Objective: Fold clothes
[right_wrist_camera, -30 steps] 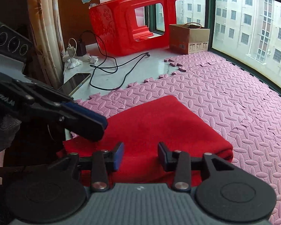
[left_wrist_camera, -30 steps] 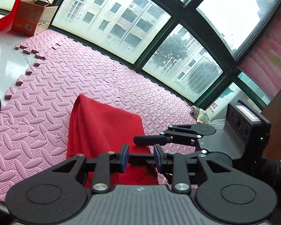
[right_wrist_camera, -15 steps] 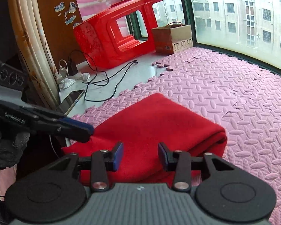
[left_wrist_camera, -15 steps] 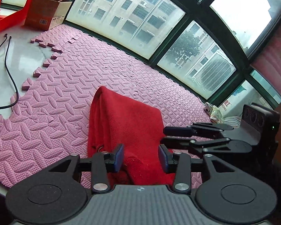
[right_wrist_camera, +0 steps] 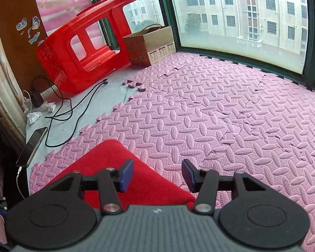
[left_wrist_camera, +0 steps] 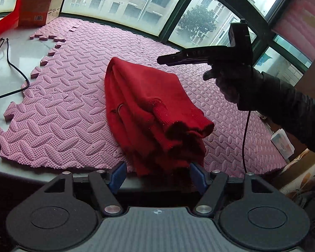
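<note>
While it lies on the pink foam mat (left_wrist_camera: 77, 96), the red sweater (left_wrist_camera: 149, 113) is folded into a thick bundle, ribbed hem bunched toward 6 o'clock. Left tongs (left_wrist_camera: 157, 174) and right tongs (right_wrist_camera: 157, 175) stand apart, holding nothing.

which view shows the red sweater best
The left wrist view: the folded red knit sweater lies whole on the pink foam mat, its stacked layers and ribbed cuffs facing the camera. The right wrist view shows only one smooth corner of it, partly hidden behind the right gripper.
</note>
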Action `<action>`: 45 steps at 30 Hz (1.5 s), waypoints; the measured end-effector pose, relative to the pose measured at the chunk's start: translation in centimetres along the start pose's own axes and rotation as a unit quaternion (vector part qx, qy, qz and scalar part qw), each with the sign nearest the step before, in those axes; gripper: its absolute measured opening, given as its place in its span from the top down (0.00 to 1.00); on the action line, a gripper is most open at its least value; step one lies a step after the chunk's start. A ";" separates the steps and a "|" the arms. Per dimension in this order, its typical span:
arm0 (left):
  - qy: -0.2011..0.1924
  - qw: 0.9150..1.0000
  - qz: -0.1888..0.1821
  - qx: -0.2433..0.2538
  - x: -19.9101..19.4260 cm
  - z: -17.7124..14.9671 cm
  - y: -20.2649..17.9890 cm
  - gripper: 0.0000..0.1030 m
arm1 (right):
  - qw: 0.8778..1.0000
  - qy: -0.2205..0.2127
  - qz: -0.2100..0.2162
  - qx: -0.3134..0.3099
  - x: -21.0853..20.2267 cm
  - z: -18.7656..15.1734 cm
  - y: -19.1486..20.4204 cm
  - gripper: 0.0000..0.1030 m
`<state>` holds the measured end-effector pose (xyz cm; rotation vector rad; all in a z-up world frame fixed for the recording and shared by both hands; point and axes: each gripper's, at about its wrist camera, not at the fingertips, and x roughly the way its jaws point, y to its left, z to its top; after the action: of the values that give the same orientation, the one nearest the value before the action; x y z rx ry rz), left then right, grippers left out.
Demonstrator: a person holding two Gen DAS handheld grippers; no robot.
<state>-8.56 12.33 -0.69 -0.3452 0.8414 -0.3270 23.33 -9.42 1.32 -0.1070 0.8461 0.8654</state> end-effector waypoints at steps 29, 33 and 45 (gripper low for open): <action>0.015 0.998 0.034 0.060 8.2 7.5 0.3 0.69 | 0.978 -0.012 -0.047 0.205 -11.1 -12.7 -6.3 0.63; 0.031 0.995 0.011 0.096 11.3 10.1 -0.8 0.71 | 0.963 -0.037 -0.075 0.255 -14.6 -16.6 -6.4 0.63; 0.033 0.995 0.022 0.095 11.8 12.2 -1.3 0.55 | 0.964 -0.086 -0.152 0.200 -19.1 -18.9 -3.9 0.62</action>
<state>7.97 8.34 -0.46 -0.1397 0.8749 -0.3760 7.79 -31.69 0.83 0.1870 0.8001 0.3981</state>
